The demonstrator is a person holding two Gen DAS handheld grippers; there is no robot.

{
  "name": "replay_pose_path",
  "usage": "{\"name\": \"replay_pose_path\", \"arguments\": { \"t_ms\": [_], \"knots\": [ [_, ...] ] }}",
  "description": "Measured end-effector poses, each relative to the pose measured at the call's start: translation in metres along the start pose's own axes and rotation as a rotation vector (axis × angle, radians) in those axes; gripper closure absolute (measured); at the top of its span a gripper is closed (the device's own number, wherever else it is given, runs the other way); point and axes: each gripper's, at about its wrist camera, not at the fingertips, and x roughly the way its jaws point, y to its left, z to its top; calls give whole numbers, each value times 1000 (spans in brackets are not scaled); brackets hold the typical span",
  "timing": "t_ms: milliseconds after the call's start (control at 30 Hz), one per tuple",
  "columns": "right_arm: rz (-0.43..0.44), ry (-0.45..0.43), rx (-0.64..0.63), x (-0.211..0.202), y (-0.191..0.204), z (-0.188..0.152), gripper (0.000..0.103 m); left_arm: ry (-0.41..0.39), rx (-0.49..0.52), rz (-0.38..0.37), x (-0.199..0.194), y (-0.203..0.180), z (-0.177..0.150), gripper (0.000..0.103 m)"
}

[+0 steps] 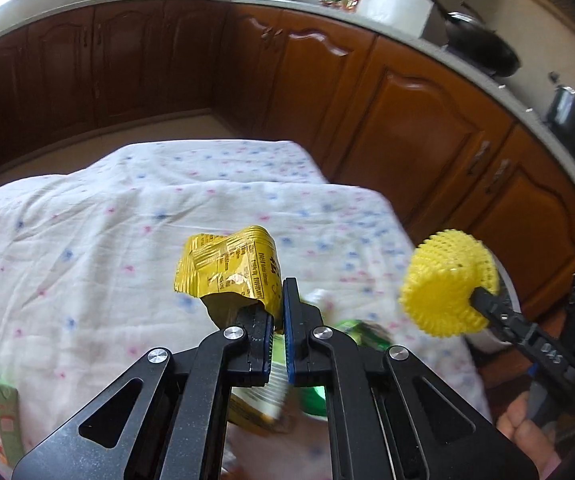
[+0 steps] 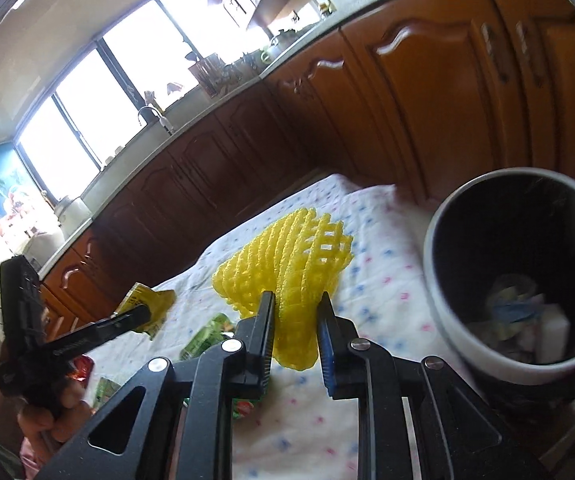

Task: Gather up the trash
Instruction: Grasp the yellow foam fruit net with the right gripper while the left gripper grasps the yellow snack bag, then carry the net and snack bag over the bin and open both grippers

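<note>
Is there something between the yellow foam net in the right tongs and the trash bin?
Nothing visible. The right tongs hold the yellow foam net above the spotted cloth, and the bin's open mouth lies just to their right, with only bare cloth between.

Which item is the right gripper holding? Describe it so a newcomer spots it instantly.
Start at the table under the dotted white cloth, left of the grey bin. The right gripper pinches a yellow foam net sleeve above it. Unlike the flat wrappers nearby, it is open lattice mesh.
</note>
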Motion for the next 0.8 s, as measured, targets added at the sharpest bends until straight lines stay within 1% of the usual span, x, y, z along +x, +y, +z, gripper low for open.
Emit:
{"name": "replay_pose_path", "arguments": {
  "t_ms": [100,267,567,800],
  "knots": [
    [-41,-23,-13,-20,-10,-3,83,-12,30,-44,-13,-21,-5,99],
    [-95,-52,-5,-43,-28,-3,83,-8,94,-100,-21,-58,-13,99],
    [-164,-94,37,-79,-65,-7,83,24,182,-177,-15,-118,-28,99],
    [-205,-121,57,-97,-82,-7,83,49,232,-209,-7,-156,-36,99]
  ]
}}
